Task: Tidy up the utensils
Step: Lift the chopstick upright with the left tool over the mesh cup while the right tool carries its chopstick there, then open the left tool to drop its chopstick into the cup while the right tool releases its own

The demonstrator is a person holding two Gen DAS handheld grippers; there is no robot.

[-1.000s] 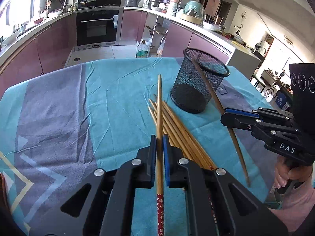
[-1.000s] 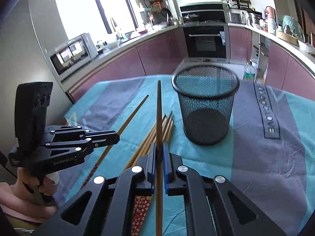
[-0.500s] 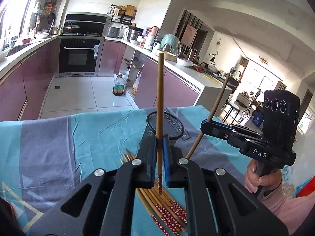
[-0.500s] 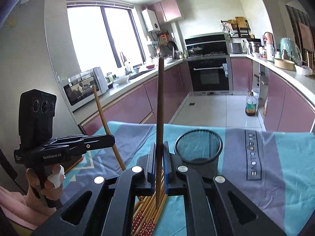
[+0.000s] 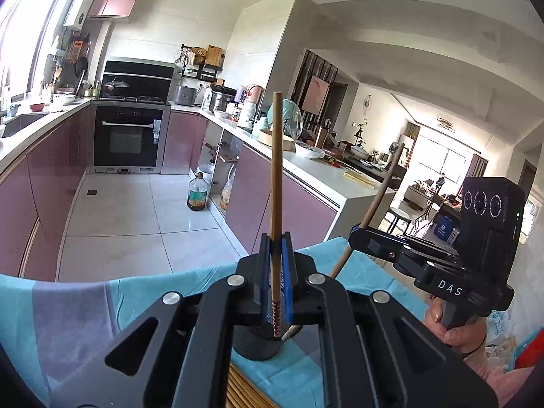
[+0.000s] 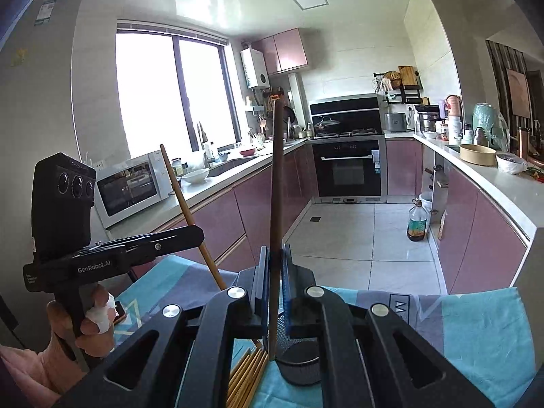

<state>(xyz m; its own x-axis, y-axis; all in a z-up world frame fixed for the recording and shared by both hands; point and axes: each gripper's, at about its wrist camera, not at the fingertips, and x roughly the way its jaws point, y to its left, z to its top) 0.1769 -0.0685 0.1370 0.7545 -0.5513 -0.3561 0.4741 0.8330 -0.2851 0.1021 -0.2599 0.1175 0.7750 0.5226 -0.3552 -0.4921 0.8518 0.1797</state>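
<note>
My left gripper [image 5: 276,238] is shut on a light wooden chopstick [image 5: 276,170] that stands nearly upright, its red-patterned end hanging just above the black mesh cup [image 5: 258,343]. My right gripper [image 6: 274,251] is shut on a darker brown chopstick [image 6: 277,187], also upright, with its lower end beside the mesh cup [image 6: 299,357]. Each gripper shows in the other's view: the right gripper [image 5: 360,234] to the right, the left gripper [image 6: 197,234] to the left. Several more chopsticks [image 6: 248,374] lie in a pile on the table by the cup.
The table wears a teal and grey cloth [image 6: 476,333], and its far edge lies just beyond the cup. Behind it are tiled floor with an oil bottle [image 5: 197,193], an oven [image 6: 346,170] and pink counters. A hand [image 5: 455,333] grips each handle.
Both grippers have risen well above the table with their chopsticks and tipped upward. The cup, earlier ahead on the table, now sits low beneath the fingers. The chopsticks now stand upright.
</note>
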